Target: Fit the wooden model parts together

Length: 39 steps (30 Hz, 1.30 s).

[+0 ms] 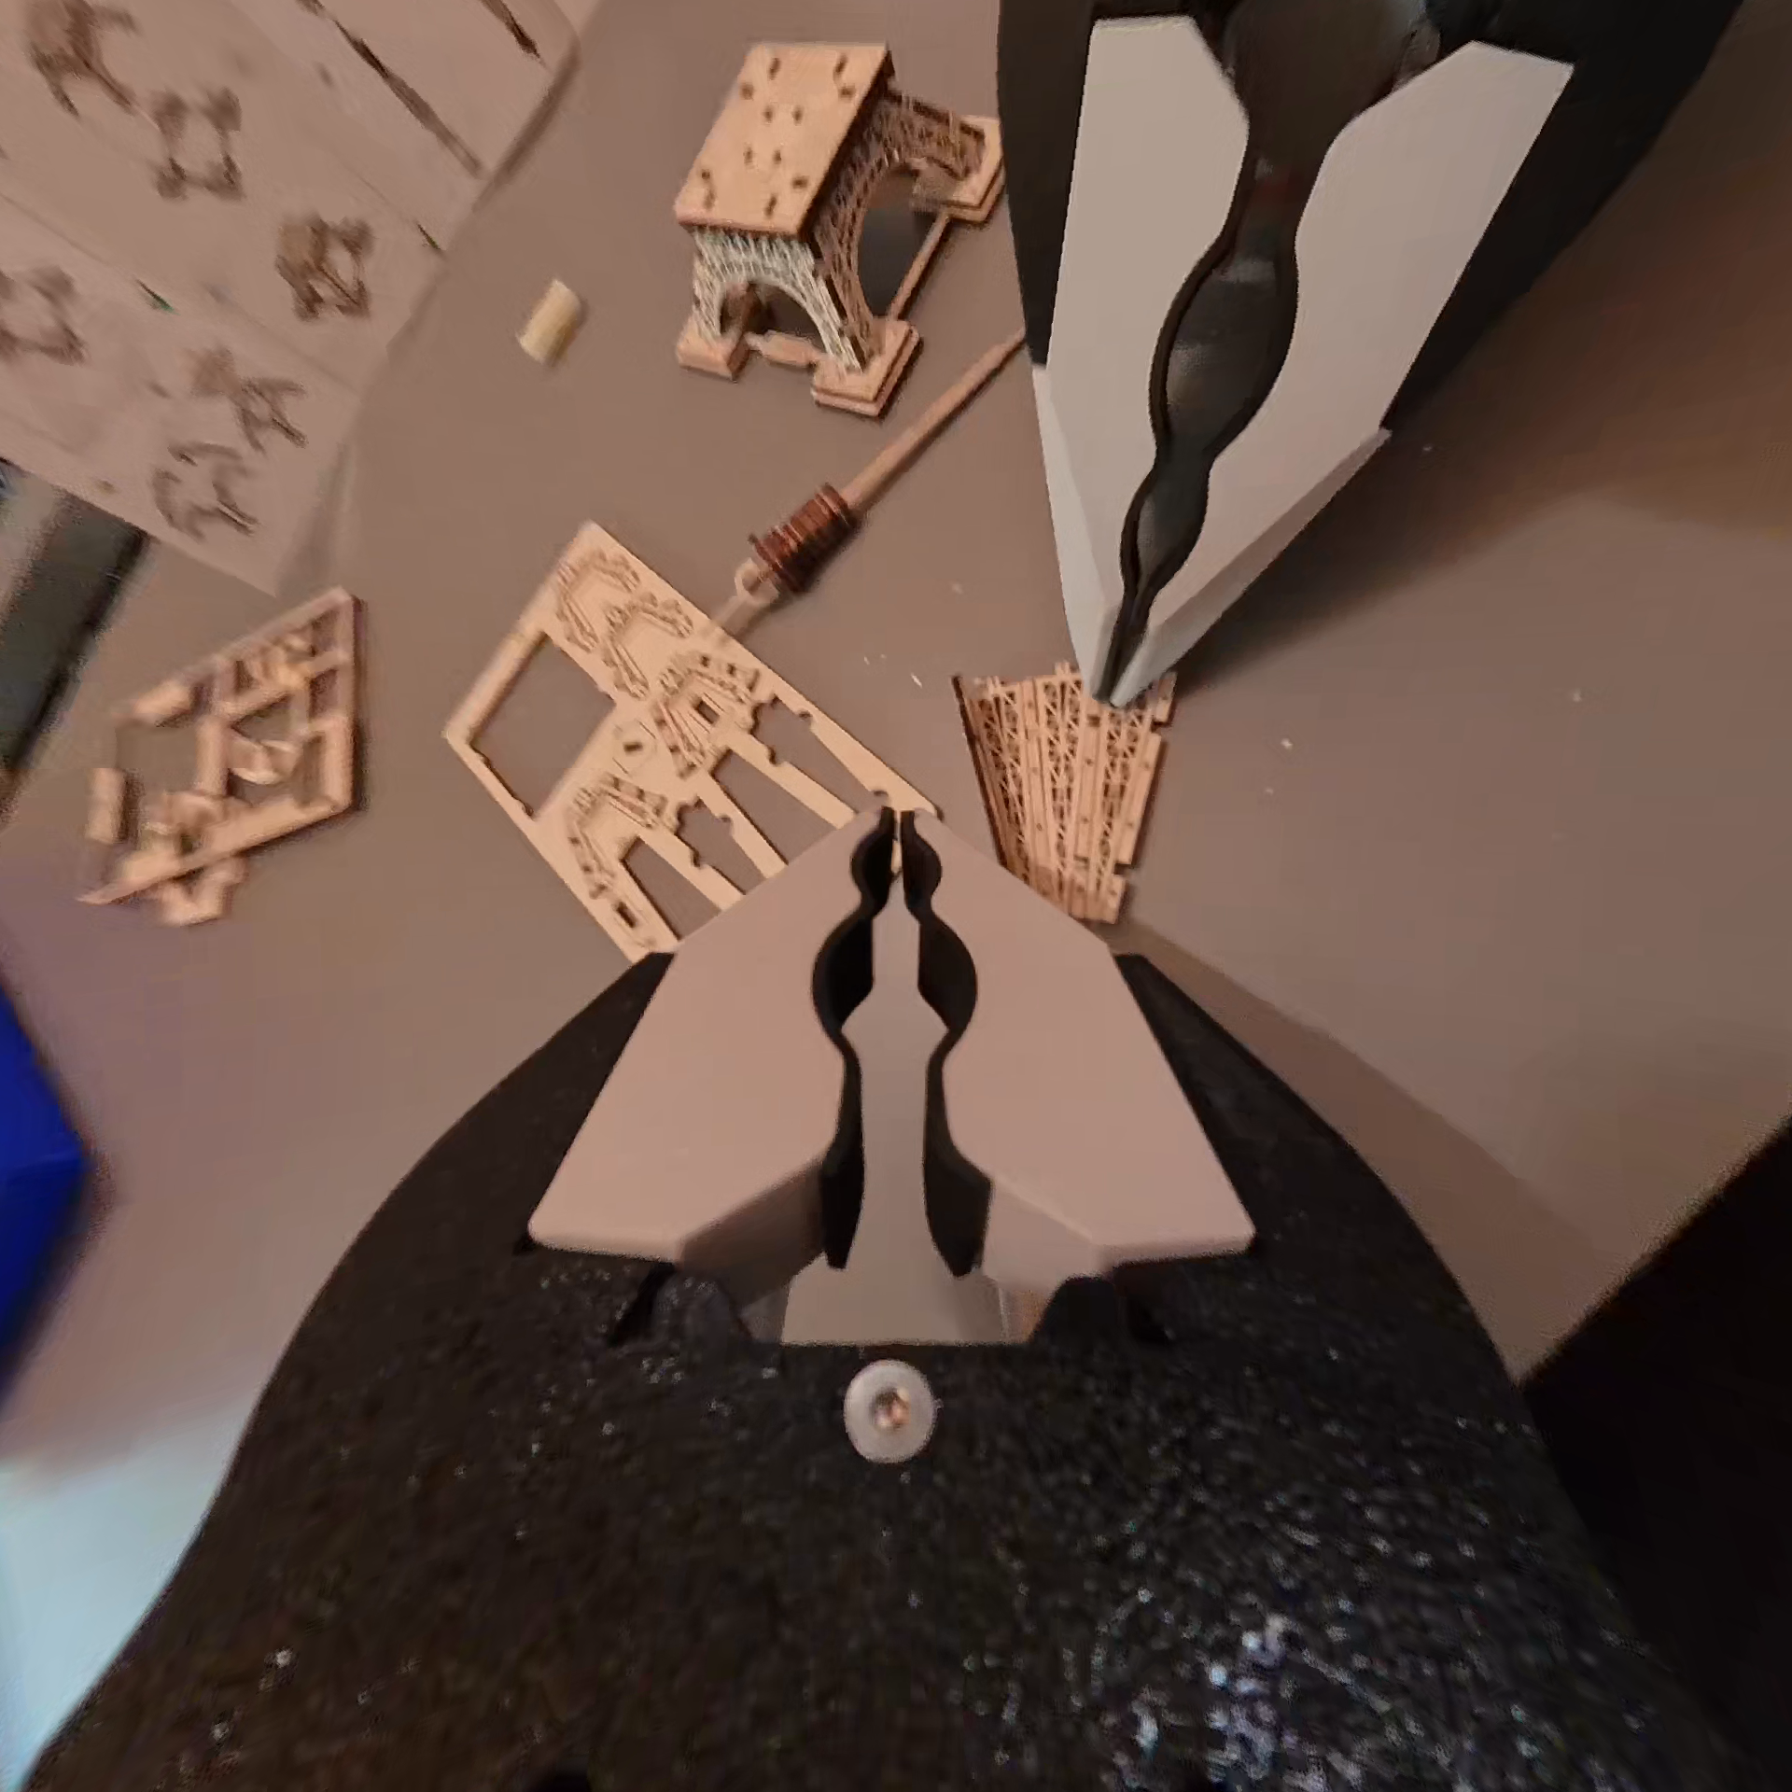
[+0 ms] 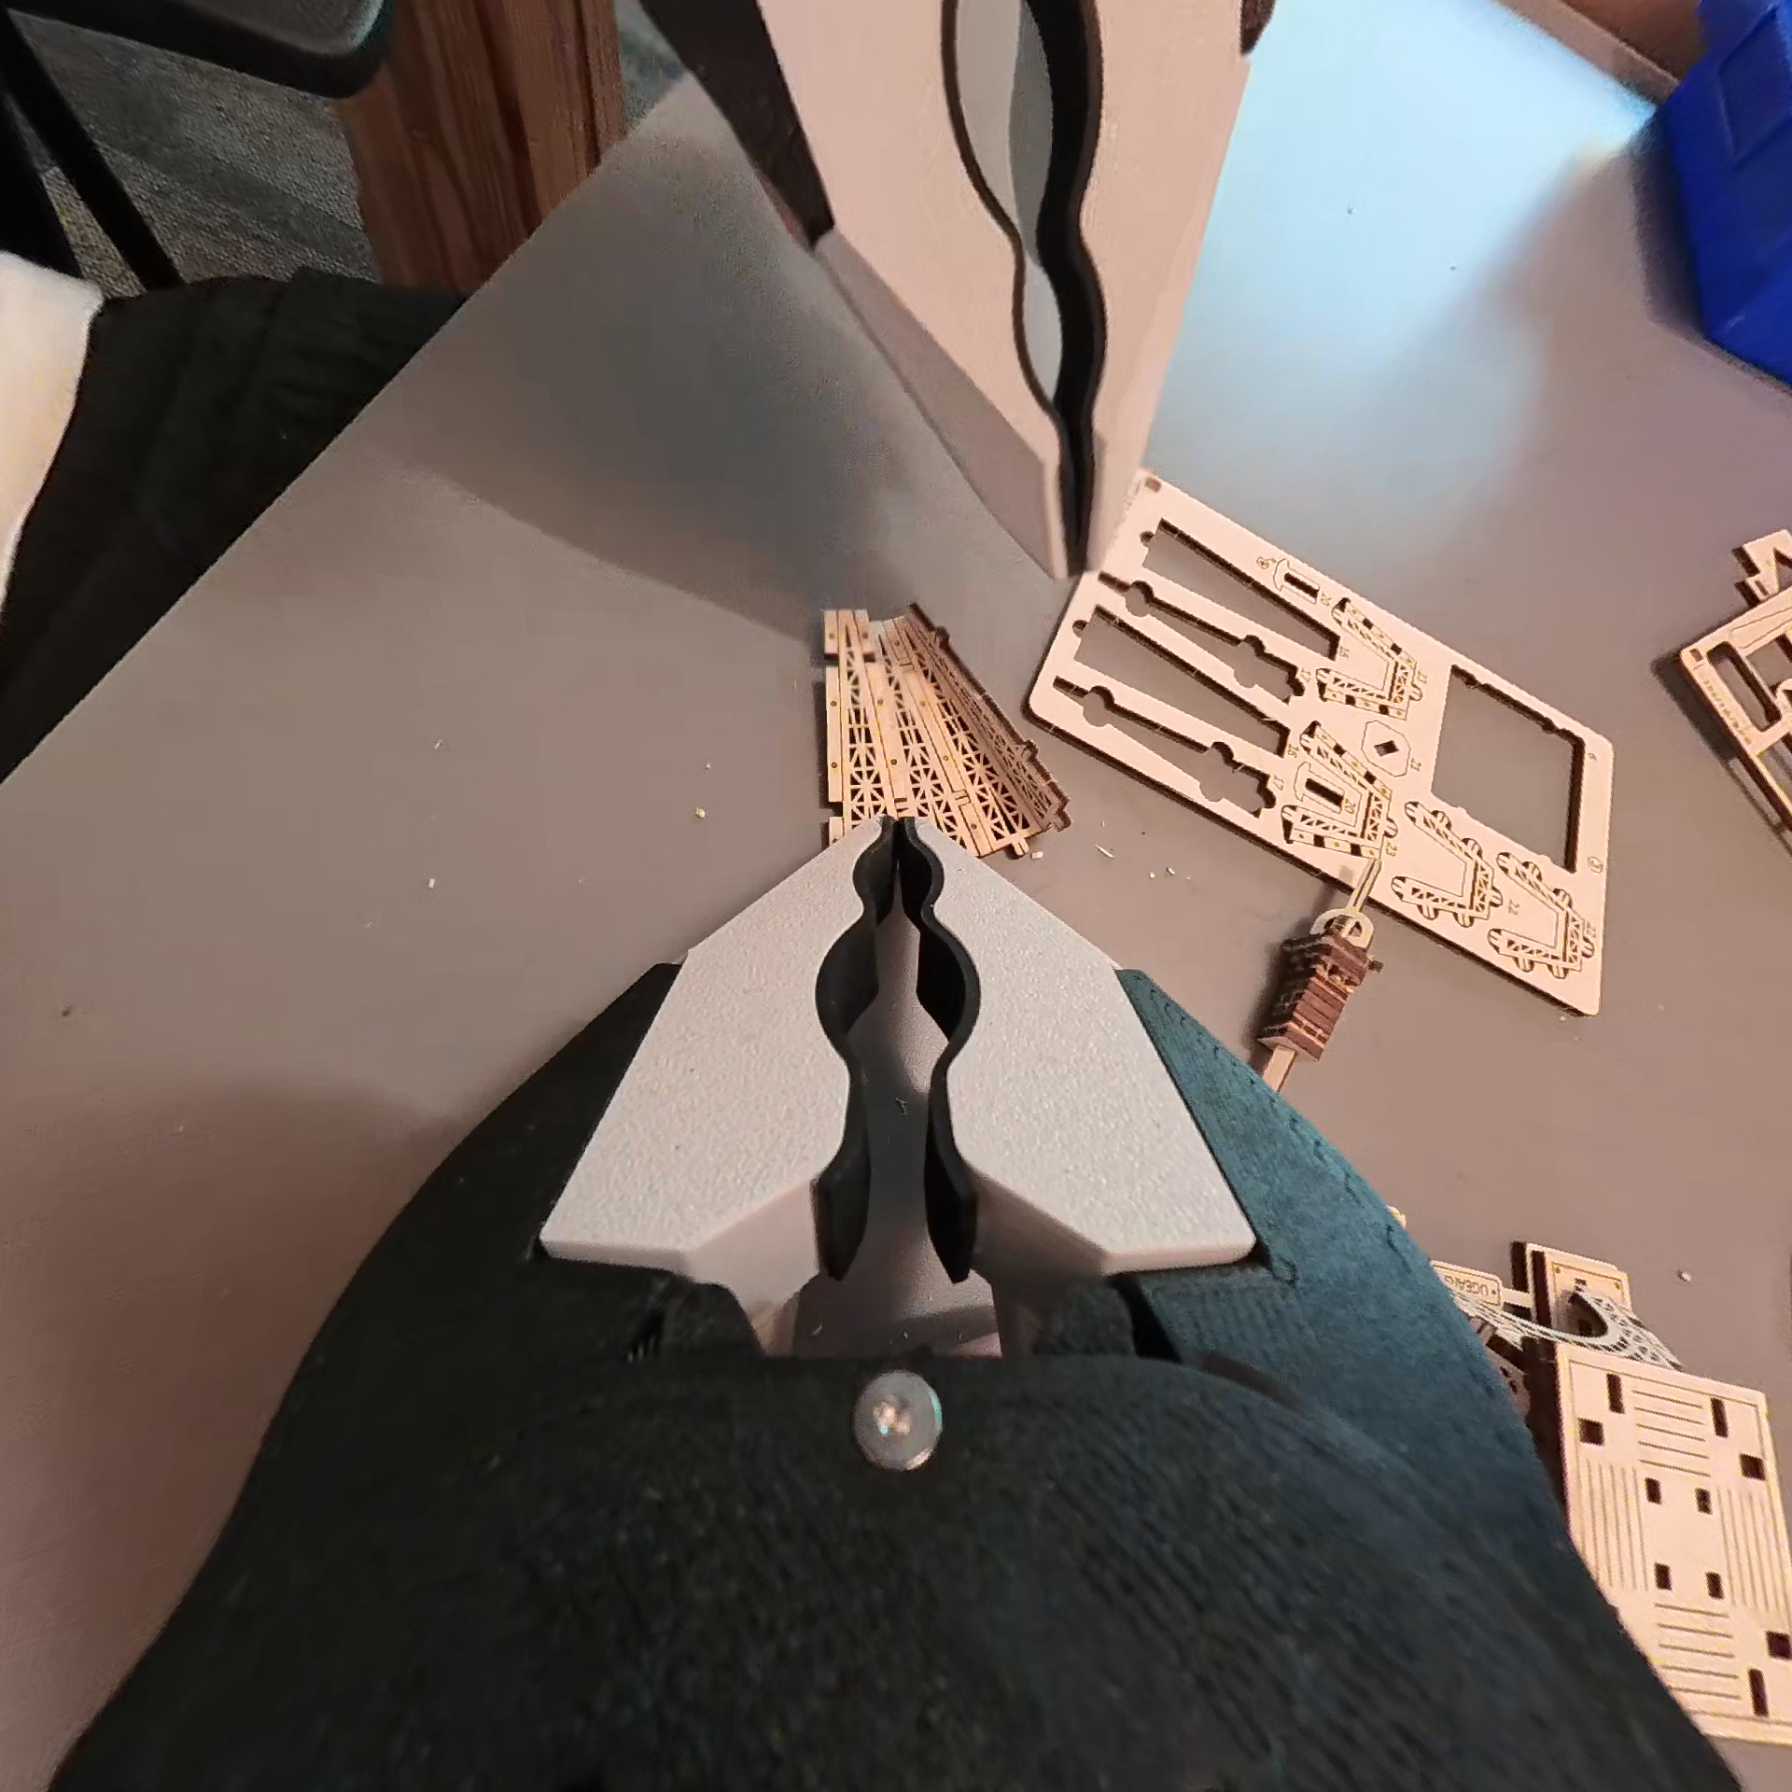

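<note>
A fanned stack of flat wooden lattice strips [image 1: 1057, 805] lies on the grey table [image 1: 1406, 776]; it also shows in the right wrist view [image 2: 912, 718]. My right gripper [image 2: 897, 824] is shut, its tips touching the stack's end, as the left wrist view [image 1: 1115, 693] also shows. I cannot tell whether it pinches a strip. My left gripper [image 1: 897, 819] is shut and empty at the corner of a wooden parts sheet [image 1: 669, 737], also seen from the right wrist [image 2: 1072, 558]. The part-built tower base [image 1: 795, 136] stands beyond.
A wooden stick with a dark coil [image 1: 805, 543] lies beside the parts sheet [image 2: 1396, 679]. A second, mostly emptied sheet [image 1: 233, 756] and printed paper sheets [image 1: 194, 242] lie left. A blue bin [image 2: 1736, 194] stands at the table's side. The table edge [image 2: 291, 504] runs close by. My right fingertips sit around 6 cm from my left ones. It is some 15 cm from my right tips to the part-built tower base [image 1: 795, 136]. Seen from the right wrist view [image 2: 1648, 1525] as well.
</note>
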Motion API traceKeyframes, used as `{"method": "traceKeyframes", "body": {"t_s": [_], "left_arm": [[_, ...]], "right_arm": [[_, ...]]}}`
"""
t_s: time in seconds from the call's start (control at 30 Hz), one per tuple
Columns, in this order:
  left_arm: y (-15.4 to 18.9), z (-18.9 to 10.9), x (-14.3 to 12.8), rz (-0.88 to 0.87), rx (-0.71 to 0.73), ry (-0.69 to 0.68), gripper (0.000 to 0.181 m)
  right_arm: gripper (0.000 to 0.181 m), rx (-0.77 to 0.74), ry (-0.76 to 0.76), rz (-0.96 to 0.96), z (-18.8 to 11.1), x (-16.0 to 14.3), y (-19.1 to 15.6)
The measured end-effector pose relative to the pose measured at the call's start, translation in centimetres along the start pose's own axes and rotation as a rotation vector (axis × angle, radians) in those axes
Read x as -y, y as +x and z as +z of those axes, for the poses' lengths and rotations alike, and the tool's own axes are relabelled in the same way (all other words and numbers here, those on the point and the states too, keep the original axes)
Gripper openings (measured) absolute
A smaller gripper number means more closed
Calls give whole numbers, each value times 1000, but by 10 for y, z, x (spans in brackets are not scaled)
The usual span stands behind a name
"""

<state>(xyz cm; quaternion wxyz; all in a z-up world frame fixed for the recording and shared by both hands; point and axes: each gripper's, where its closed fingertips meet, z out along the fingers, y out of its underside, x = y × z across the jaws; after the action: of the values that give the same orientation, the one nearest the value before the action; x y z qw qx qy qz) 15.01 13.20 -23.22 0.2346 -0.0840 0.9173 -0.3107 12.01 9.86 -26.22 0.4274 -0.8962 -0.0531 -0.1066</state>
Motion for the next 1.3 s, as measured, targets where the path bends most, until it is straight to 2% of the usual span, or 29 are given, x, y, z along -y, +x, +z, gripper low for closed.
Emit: {"method": "traceKeyframes", "body": {"t_s": [0.07,0.1,0.13,0.17,0.27,0.43,0.57,0.73,0.9,1.07,1.17,1.3], "left_arm": [[-5,-1,-4,-114,-18,6,40],[-9,-2,-3,-184,-20,30,51],[-8,-1,-2,-250,-56,55,55],[-4,1,-2,-313,-115,65,68],[7,11,-9,-412,-257,-1,67],[6,22,-6,-348,-316,-67,63],[8,31,-4,-250,-313,-121,65],[13,37,-6,-211,-310,-162,61],[11,35,-6,-169,-275,-168,63],[13,36,-5,-184,-288,-168,60],[12,31,4,-210,-302,-122,60],[19,35,-1,-201,-331,-150,57]], "right_arm": [[0,1,0,1,0,0,0],[0,3,0,4,0,0,0],[0,4,0,5,0,0,0],[0,6,0,7,0,0,0],[0,11,0,13,0,0,0],[0,8,0,10,0,0,0],[0,8,0,10,0,0,0],[0,5,0,8,0,0,0],[0,9,0,13,0,0,0],[0,11,0,15,0,0,0],[0,12,0,17,0,0,0],[0,10,1,17,0,0,1]]}}
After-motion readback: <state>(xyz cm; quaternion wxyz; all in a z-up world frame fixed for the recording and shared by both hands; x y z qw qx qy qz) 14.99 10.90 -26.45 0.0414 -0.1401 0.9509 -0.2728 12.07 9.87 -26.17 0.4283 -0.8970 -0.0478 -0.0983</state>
